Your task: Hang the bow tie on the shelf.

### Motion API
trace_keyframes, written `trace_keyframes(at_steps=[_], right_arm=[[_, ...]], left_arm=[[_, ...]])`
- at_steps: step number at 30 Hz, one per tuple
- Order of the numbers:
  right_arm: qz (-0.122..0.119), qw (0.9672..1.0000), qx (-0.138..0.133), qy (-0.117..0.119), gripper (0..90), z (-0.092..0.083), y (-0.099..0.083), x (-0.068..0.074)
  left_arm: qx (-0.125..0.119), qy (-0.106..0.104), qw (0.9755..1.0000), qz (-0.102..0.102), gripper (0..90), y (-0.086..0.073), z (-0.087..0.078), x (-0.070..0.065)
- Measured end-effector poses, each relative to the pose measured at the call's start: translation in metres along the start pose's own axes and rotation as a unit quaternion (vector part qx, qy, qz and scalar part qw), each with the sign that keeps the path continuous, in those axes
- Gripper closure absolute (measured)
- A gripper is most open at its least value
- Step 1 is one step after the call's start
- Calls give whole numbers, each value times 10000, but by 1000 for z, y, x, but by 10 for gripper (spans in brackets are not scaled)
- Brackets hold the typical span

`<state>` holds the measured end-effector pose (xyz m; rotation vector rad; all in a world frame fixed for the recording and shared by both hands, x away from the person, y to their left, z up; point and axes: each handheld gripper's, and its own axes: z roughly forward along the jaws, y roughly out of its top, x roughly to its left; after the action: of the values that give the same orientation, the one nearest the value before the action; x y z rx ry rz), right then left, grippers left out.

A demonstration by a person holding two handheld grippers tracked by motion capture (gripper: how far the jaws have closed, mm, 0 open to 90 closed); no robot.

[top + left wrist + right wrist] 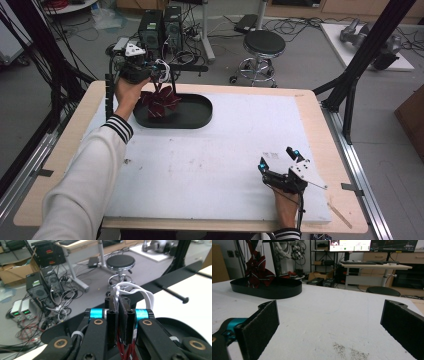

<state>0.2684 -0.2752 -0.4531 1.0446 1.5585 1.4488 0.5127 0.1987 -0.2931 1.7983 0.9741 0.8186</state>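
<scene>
A dark red striped bow (159, 100) hangs over the left end of a black oval tray (200, 114) at the table's far left. My left gripper (159, 75) is above the tray, held up by a hand. In the left gripper view its jaws (119, 308) are pressed together on the bow's dark fabric, a white strap (135, 291) loops out above them and red cloth (125, 351) hangs below. My right gripper (278, 159) rests on the white table cover near the front right, its pads (260, 326) wide apart with nothing between them. The bow (255, 270) shows far off in the right gripper view.
A thin black stand with a crossbar (189, 67) rises from the tray beside the bow. The white foam cover (215, 160) spans the wooden table. A round stool (263, 44), computer boxes (160, 27) and cables stand on the floor beyond the far edge.
</scene>
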Motion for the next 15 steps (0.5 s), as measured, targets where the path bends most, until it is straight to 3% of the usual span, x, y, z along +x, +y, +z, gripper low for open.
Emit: trace_keyframes(at_steps=[5,7,15], right_arm=[[6,10000,4,4,8,0,0,0],[5,10000,9,-4,8,0,0,0],[-7,10000,8,-6,8,0,0,0]], left_arm=[[83,120,9999,29,847,0,0,0],[88,125,9999,25,752,0,-1,0],[140,327,9994,-27,549,-2,-5,1]])
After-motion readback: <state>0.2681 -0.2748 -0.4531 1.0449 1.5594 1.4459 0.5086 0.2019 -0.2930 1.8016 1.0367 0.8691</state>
